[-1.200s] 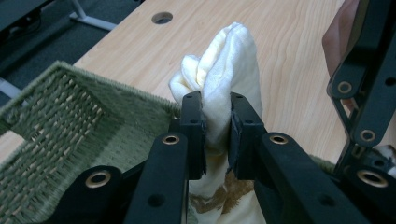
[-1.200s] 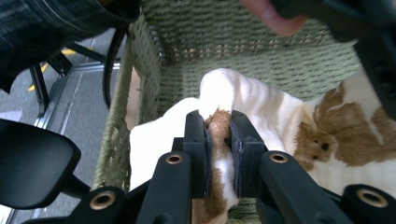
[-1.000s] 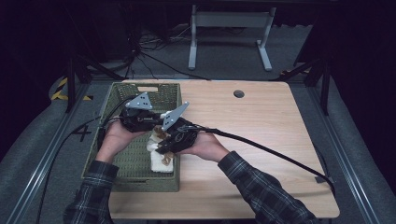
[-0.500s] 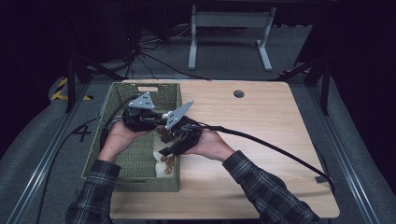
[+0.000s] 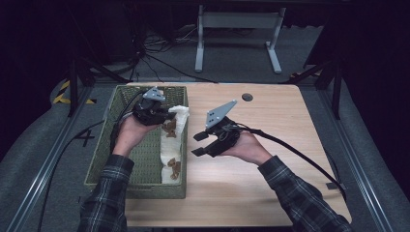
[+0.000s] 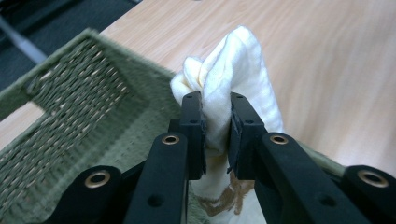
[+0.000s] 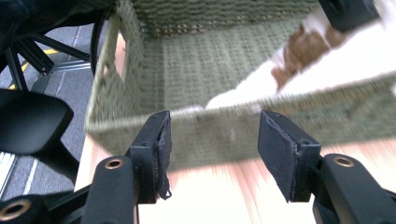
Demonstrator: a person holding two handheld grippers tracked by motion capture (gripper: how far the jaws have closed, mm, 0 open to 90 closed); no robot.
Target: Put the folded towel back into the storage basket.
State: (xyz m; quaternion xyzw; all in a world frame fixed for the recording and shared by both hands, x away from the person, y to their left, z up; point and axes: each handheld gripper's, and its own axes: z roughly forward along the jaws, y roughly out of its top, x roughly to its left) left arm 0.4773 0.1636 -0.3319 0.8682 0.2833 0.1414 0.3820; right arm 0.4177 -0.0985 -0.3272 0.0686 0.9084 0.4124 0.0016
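Note:
A white cloth with brown prints [image 5: 171,145] lies along the right wall of a green woven basket [image 5: 145,191] on the table's left side. My left gripper [image 5: 169,116] is shut on the cloth's far end and holds it up over the basket's right rim. In the left gripper view the pads [image 6: 196,126] pinch a bunched fold of the cloth [image 6: 238,60]. My right gripper [image 5: 198,145] hovers over the wooden table [image 5: 270,135], just right of the basket. Its jaws have just been opening and stand apart with nothing between them [image 7: 214,140], facing the basket's outer wall [image 7: 196,65].
A small round hole [image 5: 247,96] sits in the tabletop at the far edge. The right gripper's black cable [image 5: 300,154] trails across the table to the right. A metal stand [image 5: 237,19] rests on the floor behind the table. Bare wood extends right of the basket.
The right gripper has let go of the cloth, opened, and moved right out of the basket over the table. The left gripper shifted slightly, still gripping the cloth's end.

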